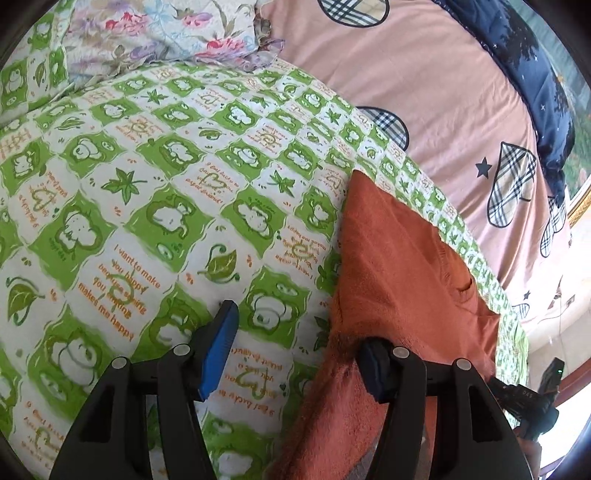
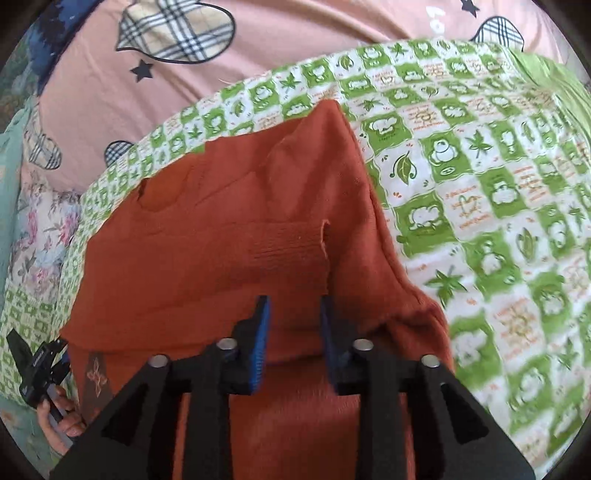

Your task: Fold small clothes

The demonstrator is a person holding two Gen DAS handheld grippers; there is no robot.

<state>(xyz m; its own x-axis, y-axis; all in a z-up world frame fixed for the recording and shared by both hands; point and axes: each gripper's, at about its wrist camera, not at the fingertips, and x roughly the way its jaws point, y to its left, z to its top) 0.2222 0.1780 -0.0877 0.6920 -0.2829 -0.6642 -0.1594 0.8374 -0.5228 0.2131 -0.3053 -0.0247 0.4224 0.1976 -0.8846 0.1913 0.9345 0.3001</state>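
A rust-orange knit garment (image 2: pixel 229 236) lies partly folded on a green-and-white patterned quilt (image 2: pixel 480 192), a ribbed cuff (image 2: pixel 295 243) laid across its middle. My right gripper (image 2: pixel 294 341) hovers over the garment's near part, jaws apart, with no cloth pinched between the blue pads. In the left wrist view the same garment (image 1: pixel 399 266) fills the lower right. My left gripper (image 1: pixel 297 356) stands open at its left edge. One of its fingers (image 1: pixel 221 347) is over the quilt (image 1: pixel 147 184), the other (image 1: pixel 373 369) against the orange cloth. The left gripper's body (image 2: pixel 37 365) also shows in the right wrist view, held by a hand.
Beyond the quilt spreads a pink sheet (image 1: pixel 424 74) with plaid hearts and stars. A floral pillow (image 1: pixel 155 33) lies at the far left and a dark blue starred cloth (image 1: pixel 535 74) at the far right. The other gripper's body (image 1: pixel 528 406) shows at the lower right.
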